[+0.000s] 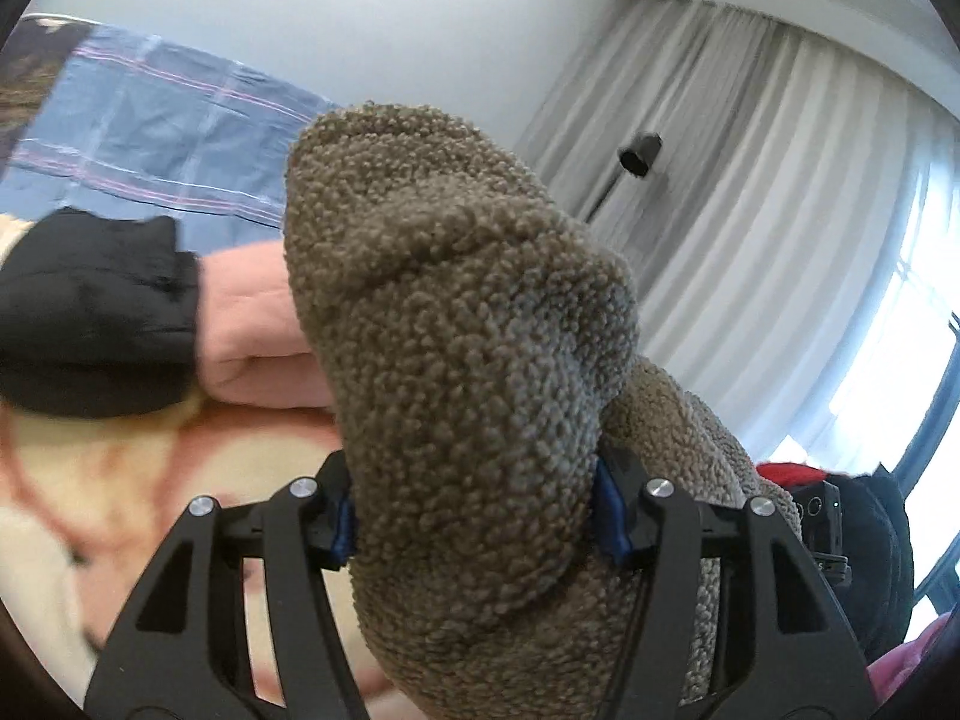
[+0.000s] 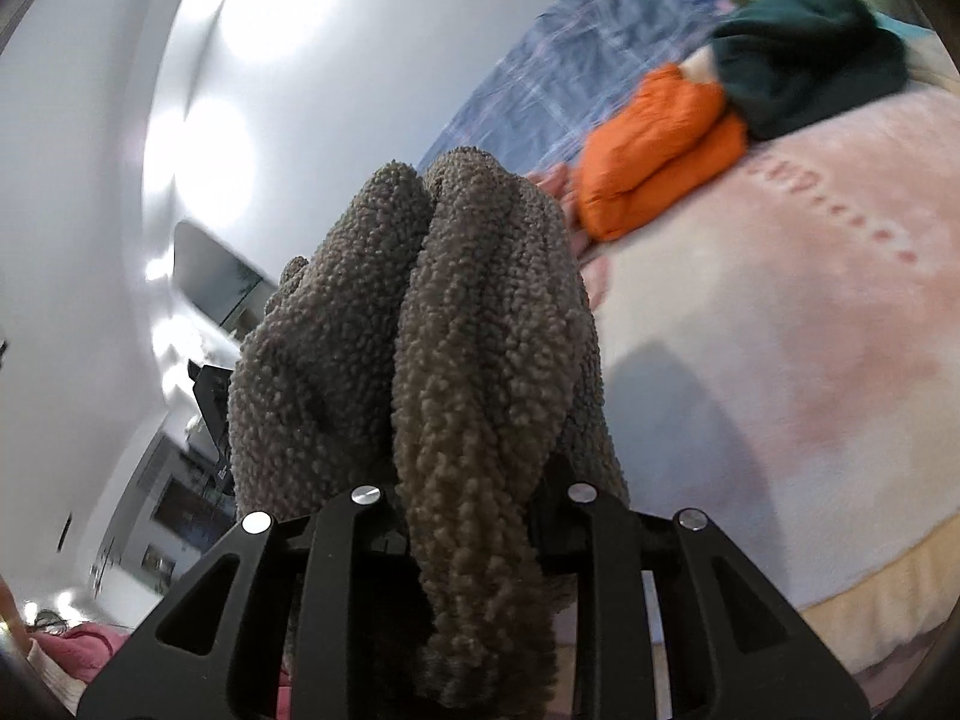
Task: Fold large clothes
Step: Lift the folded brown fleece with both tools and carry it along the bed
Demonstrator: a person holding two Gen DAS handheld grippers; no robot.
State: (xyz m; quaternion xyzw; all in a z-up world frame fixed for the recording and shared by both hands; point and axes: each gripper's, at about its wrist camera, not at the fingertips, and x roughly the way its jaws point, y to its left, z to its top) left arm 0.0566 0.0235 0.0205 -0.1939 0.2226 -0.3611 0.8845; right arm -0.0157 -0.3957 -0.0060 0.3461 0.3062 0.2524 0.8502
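The bed (image 2: 810, 360) fills the right wrist view, with an orange garment (image 2: 654, 150) and a dark green one (image 2: 810, 66) toward its far edge. Only the left view shows a black garment (image 1: 90, 312) beside a pink one (image 1: 252, 324). Raised above the bed, the brown fleece garment (image 1: 462, 360) is clamped by the left gripper (image 1: 474, 525) and the right gripper (image 2: 474, 516), fingers closed on thick folds.

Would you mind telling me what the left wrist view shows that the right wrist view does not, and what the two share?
Only the left wrist view shows the grey curtains, a black garment beside a folded pink one, and the left gripper. Only the right wrist view shows the folded orange garment, the dark green garment, and the right gripper. Both show the brown fleece garment clamped between gripper fingers, and the blue plaid sheet.
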